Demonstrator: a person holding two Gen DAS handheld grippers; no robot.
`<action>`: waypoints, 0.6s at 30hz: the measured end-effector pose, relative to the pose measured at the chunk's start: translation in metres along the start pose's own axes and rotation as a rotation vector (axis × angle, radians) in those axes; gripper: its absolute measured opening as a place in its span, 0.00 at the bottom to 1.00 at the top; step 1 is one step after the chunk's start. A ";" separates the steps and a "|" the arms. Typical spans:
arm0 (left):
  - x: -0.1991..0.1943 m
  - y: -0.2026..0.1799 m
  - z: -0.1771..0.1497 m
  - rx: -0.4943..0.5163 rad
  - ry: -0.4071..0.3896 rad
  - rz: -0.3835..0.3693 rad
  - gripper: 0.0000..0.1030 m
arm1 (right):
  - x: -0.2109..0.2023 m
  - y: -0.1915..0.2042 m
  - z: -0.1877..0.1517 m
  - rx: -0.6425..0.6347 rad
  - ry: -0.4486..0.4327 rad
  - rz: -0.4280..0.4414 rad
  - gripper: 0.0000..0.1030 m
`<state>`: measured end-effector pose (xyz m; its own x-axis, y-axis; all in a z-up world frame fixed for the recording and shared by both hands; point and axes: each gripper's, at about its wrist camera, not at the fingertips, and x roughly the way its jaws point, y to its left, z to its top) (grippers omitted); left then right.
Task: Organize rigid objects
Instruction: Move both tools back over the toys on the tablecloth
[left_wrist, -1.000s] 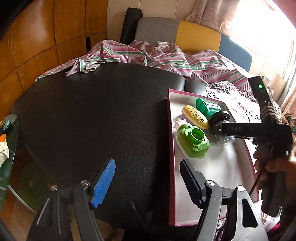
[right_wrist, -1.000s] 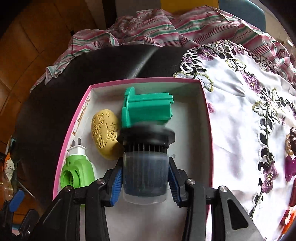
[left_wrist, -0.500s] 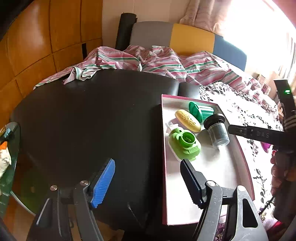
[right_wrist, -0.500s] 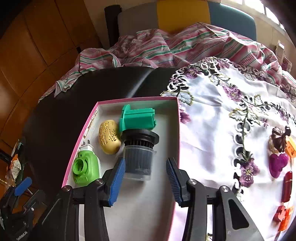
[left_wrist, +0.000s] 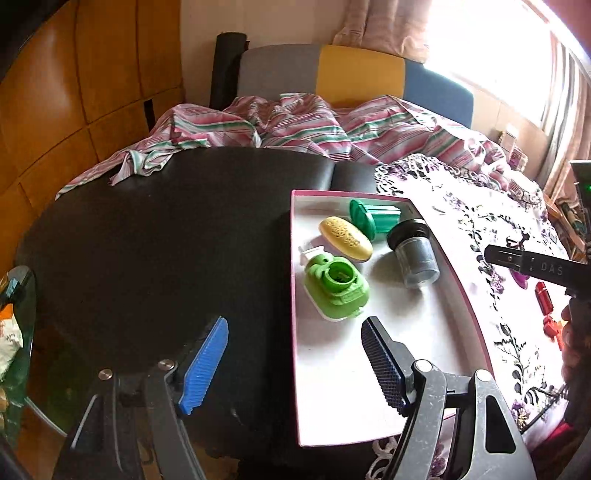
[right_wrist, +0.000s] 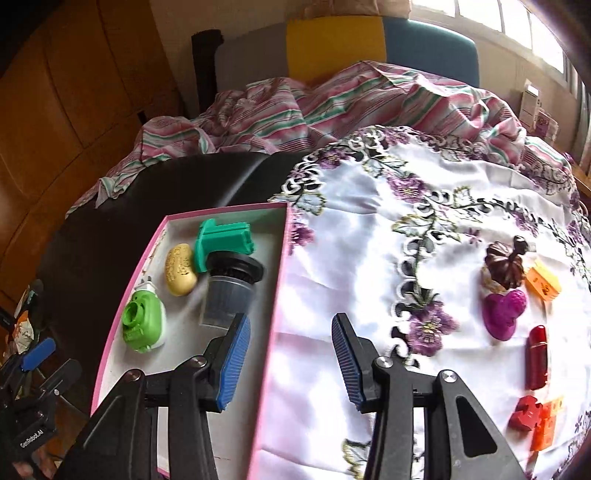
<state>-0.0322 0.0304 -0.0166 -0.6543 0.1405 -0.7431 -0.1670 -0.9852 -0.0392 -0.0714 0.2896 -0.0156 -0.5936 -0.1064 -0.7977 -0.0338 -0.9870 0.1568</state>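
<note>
A pink-rimmed white box (left_wrist: 325, 387) (right_wrist: 125, 347) holds a dark grey cap-topped cup (left_wrist: 415, 254) (right_wrist: 227, 291), a green block (left_wrist: 373, 218) (right_wrist: 221, 242), a yellow oval (left_wrist: 345, 239) (right_wrist: 180, 274) and a light green plug-in device (left_wrist: 336, 282) (right_wrist: 142, 321). My right gripper (right_wrist: 290, 363) is open and empty, over the box's right wall, back from the cup. My left gripper (left_wrist: 295, 365) is open and empty over the box's left wall. On the embroidered cloth (right_wrist: 388, 240) lie a brown pumpkin shape (right_wrist: 504, 264), a magenta heart (right_wrist: 502, 315), a red cylinder (right_wrist: 535, 356) and red and orange pieces (right_wrist: 535, 415).
A black round table (left_wrist: 166, 240) carries the box. A striped cloth (left_wrist: 295, 125) is bunched at the back before a grey, yellow and blue chair back (left_wrist: 354, 77). A glass side table (left_wrist: 14, 332) is at the lower left.
My right gripper opened, let go of the grey cup inside the box, and drew back to the right toward the cloth. My left gripper stayed open and shifted little.
</note>
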 end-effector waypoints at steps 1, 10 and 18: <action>0.000 -0.004 0.002 0.009 -0.002 -0.004 0.73 | -0.003 -0.006 0.000 0.008 -0.003 -0.008 0.45; 0.001 -0.045 0.015 0.104 -0.017 -0.055 0.73 | -0.028 -0.082 -0.005 0.108 -0.029 -0.127 0.45; 0.004 -0.087 0.024 0.163 -0.002 -0.148 0.73 | -0.059 -0.172 -0.017 0.287 -0.078 -0.273 0.45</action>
<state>-0.0377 0.1189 -0.0002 -0.6150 0.2829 -0.7360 -0.3787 -0.9247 -0.0390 -0.0169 0.4638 -0.0060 -0.5908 0.1755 -0.7875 -0.4153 -0.9030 0.1103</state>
